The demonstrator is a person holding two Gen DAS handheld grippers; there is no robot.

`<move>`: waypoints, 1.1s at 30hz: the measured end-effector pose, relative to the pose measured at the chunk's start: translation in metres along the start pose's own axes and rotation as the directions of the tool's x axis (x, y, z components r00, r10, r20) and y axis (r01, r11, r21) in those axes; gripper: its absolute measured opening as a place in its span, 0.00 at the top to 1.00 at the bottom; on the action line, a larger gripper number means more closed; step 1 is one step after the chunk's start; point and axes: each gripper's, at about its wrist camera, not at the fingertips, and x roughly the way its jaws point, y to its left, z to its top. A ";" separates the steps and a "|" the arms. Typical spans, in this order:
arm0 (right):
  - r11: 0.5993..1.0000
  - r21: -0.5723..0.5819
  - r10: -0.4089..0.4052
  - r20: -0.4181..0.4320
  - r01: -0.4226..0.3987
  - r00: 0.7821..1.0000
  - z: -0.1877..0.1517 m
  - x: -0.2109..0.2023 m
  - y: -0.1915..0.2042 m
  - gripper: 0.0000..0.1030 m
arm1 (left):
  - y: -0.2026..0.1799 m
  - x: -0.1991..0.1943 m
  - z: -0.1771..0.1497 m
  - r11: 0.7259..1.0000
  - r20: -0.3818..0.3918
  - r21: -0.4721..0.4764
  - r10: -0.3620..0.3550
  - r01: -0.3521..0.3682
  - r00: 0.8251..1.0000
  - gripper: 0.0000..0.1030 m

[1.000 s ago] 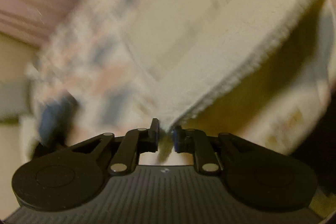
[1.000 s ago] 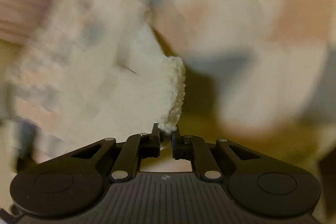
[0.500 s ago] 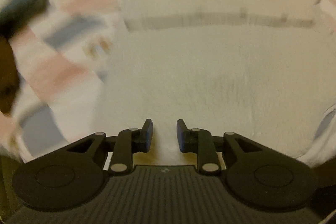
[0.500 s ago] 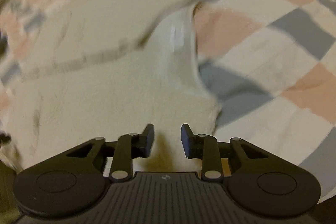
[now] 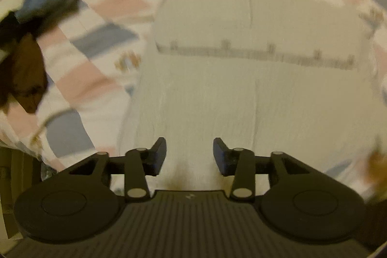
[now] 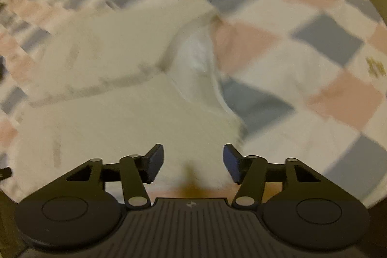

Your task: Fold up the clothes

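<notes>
Both grippers, left gripper (image 5: pixel 189 155) and right gripper (image 6: pixel 193 162), hang empty with fingers apart over the cream towel (image 5: pixel 254 93) folded on the checked quilt (image 6: pixel 302 64); risk: loose flap (image 6: pixel 196 57) at 12 o'clock from the right gripper skews the next fold.

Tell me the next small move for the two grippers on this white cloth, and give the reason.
Probably turn to the cloth's side edge for the next fold. Both the left gripper and the right gripper are open and hold nothing. The white cloth lies folded over on the checked bedspread, its striped edge across the middle. An uneven flap juts out on its right side.
</notes>
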 end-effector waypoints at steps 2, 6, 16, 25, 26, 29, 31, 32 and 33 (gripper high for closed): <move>1.000 -0.006 0.013 0.049 -0.013 0.999 0.008 -0.020 0.022 0.24 | 0.000 -0.017 0.011 1.000 0.051 0.012 -0.019 0.018 0.999 0.52; 0.999 0.003 0.046 0.118 -0.046 0.992 0.003 -0.043 0.054 0.17 | 0.005 -0.042 0.023 0.997 0.130 0.057 -0.057 0.050 0.990 0.42; 0.993 0.118 -0.016 0.136 0.000 0.991 -0.059 -0.087 0.103 0.09 | 0.052 -0.092 -0.006 0.987 0.172 0.114 -0.136 0.118 0.976 0.37; 0.983 0.182 -0.051 0.248 0.005 0.968 -0.118 -0.131 0.142 0.06 | 0.086 -0.123 -0.044 0.972 0.236 0.194 -0.174 0.129 0.956 0.31; 0.982 0.187 -0.055 0.252 0.007 0.966 -0.124 -0.133 0.145 0.06 | 0.088 -0.123 -0.048 0.970 0.236 0.201 -0.181 0.134 0.955 0.30; 0.980 0.200 -0.068 0.259 0.015 0.964 -0.141 -0.136 0.152 0.06 | 0.095 -0.123 -0.061 0.965 0.233 0.218 -0.197 0.146 0.952 0.28; 0.978 0.208 -0.080 0.258 0.025 0.963 -0.151 -0.137 0.156 0.06 | 0.100 -0.122 -0.070 0.962 0.231 0.228 -0.205 0.152 0.951 0.28; 0.977 0.212 -0.088 0.256 0.033 0.963 -0.156 -0.137 0.157 0.06 | 0.102 -0.122 -0.074 0.960 0.230 0.233 -0.211 0.156 0.950 0.27; 0.976 0.217 -0.095 0.255 0.039 0.962 -0.160 -0.137 0.158 0.06 | 0.104 -0.122 -0.078 0.958 0.229 0.238 -0.214 0.159 0.950 0.26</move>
